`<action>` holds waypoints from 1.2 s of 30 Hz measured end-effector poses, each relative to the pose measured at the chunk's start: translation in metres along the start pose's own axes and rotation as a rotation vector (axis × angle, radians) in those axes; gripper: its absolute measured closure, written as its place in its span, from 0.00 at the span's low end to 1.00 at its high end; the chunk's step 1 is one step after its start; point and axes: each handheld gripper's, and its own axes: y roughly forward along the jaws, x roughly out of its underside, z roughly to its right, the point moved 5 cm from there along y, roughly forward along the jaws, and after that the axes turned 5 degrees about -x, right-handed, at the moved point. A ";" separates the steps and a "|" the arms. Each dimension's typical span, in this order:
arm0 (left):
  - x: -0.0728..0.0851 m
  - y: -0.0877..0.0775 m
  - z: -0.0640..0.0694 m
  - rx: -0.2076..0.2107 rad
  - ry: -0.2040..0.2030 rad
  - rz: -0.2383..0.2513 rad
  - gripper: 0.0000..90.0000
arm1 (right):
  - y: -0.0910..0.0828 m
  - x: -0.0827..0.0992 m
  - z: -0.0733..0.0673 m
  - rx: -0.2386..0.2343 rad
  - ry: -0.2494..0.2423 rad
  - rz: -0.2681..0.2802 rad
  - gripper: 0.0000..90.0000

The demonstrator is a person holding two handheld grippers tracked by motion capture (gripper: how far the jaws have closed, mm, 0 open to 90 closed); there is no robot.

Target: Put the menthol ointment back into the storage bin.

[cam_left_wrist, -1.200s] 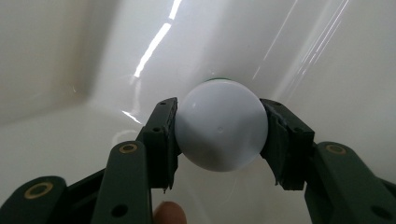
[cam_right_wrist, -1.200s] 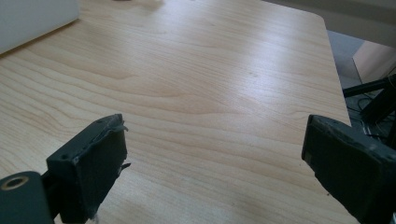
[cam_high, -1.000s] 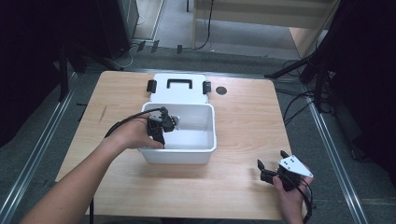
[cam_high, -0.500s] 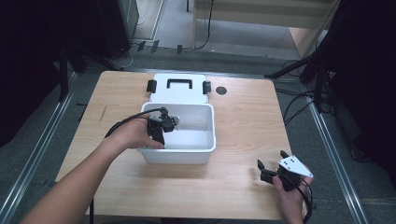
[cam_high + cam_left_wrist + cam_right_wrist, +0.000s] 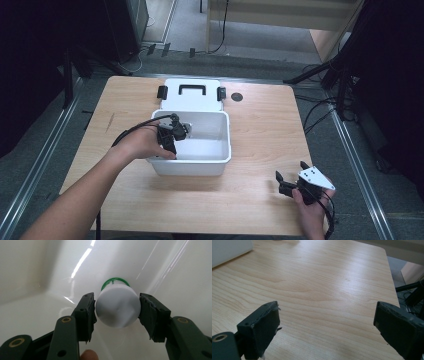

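Observation:
A small bottle [image 5: 117, 310] with a white cap and a green ring behind it sits between my left gripper's [image 5: 117, 302] jaws, cap end toward the camera. Both pads touch the cap's sides, though the jaws have just been opening a little. This happens low inside a white plastic bin [image 5: 222, 159]. From the high view my left gripper [image 5: 172, 136] reaches into the bin's left part, the hand over its rim. My right gripper [image 5: 290, 171] rests near the table's front right corner, jaws wide open. In its own view the right gripper [image 5: 327, 315] has bare wood between the jaws.
The bin's white lid [image 5: 190, 102] with a black handle and two black latches lies flat behind the bin. A small dark round disc [image 5: 237, 96] sits on the wooden table [image 5: 265, 130] right of the lid. Metal rails run along the floor on both sides.

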 end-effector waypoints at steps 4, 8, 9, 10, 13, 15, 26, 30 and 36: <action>0.000 -0.005 -0.001 -0.005 -0.006 0.016 0.53 | 0.000 0.000 0.000 0.000 -0.001 0.000 0.08; 0.002 -0.013 -0.003 -0.017 -0.012 0.033 0.52 | 0.000 0.000 0.000 0.000 0.000 0.000 0.08; 0.003 -0.016 -0.004 -0.023 -0.017 0.028 0.52 | 0.000 0.000 0.000 0.000 0.000 0.000 0.08; 0.003 -0.016 -0.004 -0.023 -0.017 0.028 0.53 | 0.000 0.000 0.000 0.000 0.000 0.000 0.08; 0.006 -0.025 -0.007 -0.036 -0.032 0.048 0.52 | 0.000 0.000 0.000 0.001 -0.001 0.000 0.08; 0.009 -0.032 -0.008 -0.035 -0.036 0.059 0.51 | 0.000 0.000 0.000 0.001 0.001 -0.002 0.08; 0.037 -0.083 -0.016 -0.055 -0.090 0.174 0.52 | 0.000 0.000 0.000 0.002 -0.002 -0.006 0.08; 0.048 -0.091 -0.019 -0.066 -0.103 0.183 0.52 | 0.000 0.000 -0.001 0.004 0.000 -0.008 0.08; 0.074 -0.099 -0.026 -0.074 -0.145 0.191 0.52 | 0.001 0.000 0.000 0.007 -0.005 -0.008 0.08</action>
